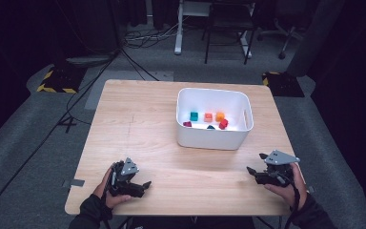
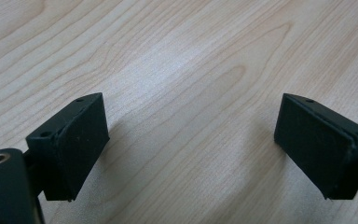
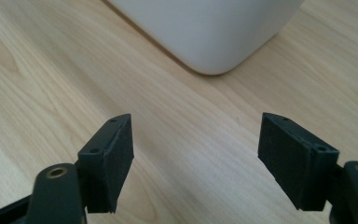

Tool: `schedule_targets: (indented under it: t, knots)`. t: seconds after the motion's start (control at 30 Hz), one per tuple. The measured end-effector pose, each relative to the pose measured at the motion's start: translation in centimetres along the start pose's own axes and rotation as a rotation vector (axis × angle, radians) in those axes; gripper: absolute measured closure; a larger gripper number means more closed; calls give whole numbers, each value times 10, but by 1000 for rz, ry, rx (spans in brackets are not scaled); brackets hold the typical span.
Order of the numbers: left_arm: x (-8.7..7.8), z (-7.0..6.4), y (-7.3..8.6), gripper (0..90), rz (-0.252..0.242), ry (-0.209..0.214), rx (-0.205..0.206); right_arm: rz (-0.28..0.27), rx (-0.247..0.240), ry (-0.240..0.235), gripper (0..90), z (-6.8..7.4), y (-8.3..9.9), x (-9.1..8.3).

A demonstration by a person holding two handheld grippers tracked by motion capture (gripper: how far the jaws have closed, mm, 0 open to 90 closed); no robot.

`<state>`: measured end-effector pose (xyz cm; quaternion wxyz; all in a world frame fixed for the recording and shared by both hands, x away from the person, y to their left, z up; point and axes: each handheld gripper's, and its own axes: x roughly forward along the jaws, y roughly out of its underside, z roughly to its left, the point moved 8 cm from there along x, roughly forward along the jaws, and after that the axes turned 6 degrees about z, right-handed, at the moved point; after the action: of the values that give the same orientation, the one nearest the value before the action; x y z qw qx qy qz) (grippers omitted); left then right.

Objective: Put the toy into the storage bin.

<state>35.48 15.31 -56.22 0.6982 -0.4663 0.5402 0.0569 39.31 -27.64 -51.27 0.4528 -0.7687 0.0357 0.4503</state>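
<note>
Resting low on the wooden surface [image 1: 143,124] with both tongs spread and empty, your right tongs [image 1: 253,172] lie nearer than your left tongs [image 1: 145,186] to the white bin [image 1: 213,138], forward and slightly inward, holding the small coloured blocks [image 1: 208,117].

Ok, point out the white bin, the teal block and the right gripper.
white bin [image 1: 213,138], high view, near outer wall.
teal block [image 1: 194,116], high view, top face.
right gripper [image 1: 255,163], high view, between its open jaw tips.
</note>
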Motion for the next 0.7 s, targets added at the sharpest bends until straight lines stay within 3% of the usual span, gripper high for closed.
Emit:
schedule_targets:
  t: [0.23,0.33,0.47,0.67,0.7]
  knots:
    - [0,0,0,100,1,1,1,15,7,-46,268,6,21,4]
    - [0,0,0,100,-1,1,-1,37,20,-55,261,6,30,6]
    - [0,0,0,100,1,2,1,36,55,-76,249,7,39,6]
    - [1,0,-1,99,-1,5,-5,41,64,-86,244,6,51,5]
    - [1,0,-1,98,-2,5,-7,37,85,-85,238,6,52,6]
